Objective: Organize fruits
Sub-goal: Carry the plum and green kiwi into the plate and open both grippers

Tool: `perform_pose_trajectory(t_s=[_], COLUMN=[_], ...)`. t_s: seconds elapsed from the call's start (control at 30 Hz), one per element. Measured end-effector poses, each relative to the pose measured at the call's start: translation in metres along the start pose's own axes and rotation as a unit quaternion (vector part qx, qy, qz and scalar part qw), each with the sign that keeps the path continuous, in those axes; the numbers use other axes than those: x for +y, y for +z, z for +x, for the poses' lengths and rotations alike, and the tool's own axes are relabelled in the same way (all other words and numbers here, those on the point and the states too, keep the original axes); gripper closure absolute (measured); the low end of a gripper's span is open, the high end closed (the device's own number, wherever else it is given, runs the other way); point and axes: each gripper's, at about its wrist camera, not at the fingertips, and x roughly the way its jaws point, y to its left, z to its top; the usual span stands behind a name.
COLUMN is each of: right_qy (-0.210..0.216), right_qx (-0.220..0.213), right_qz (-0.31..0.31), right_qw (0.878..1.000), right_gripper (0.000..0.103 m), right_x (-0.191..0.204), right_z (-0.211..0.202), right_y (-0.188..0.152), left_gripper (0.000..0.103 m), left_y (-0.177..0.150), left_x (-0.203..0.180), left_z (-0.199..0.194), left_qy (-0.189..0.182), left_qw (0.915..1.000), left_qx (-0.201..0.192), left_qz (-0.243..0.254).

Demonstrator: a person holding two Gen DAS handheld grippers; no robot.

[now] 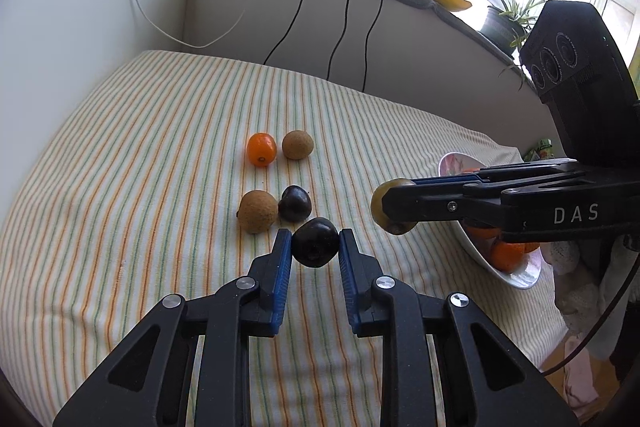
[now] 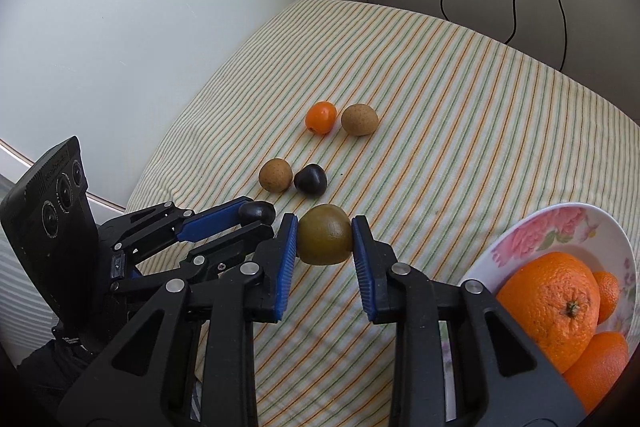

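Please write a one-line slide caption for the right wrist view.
Right tool grips an olive-green fruit above the striped cloth, beside a floral bowl of oranges.

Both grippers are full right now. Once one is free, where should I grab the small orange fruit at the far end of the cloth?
Grip the small orange fruit across its narrow middle, coming from above. It lies on its side, and the brown fruit sits close beside it, so put the fingers on its near and far sides.

On striped cloth (image 1: 120, 155), frame centre: far pair of fruits (image 1: 261, 149) (image 1: 297, 145) side by side, nearer pair (image 1: 258, 211) (image 1: 295, 203) touching below them, bowl (image 1: 520, 277) with oranges (image 2: 550, 301) at right edge.
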Motion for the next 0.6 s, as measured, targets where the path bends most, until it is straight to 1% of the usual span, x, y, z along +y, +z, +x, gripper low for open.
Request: perform_pose_trajectory(t_s=[0.23, 0.6], right_qy=[-0.001, -0.024], right_qx=[-0.03, -0.075], right_qz=[0.005, 0.033], right_qw=[1.0, 0.996], right_gripper=[0.074, 0.074], right_x=[-0.01, -0.039], right_z=[-0.036, -0.093], right_y=[-0.012, -0.027], left_gripper=[0.081, 0.081], left_y=[0.0, 0.006], left_x=[-0.021, -0.063], left_z=[-0.005, 0.002], left_qy=[-0.022, -0.06], left_qw=[0.9997, 0.9974], left_qx=[-0.007, -0.002], left_qz=[0.011, 0.039])
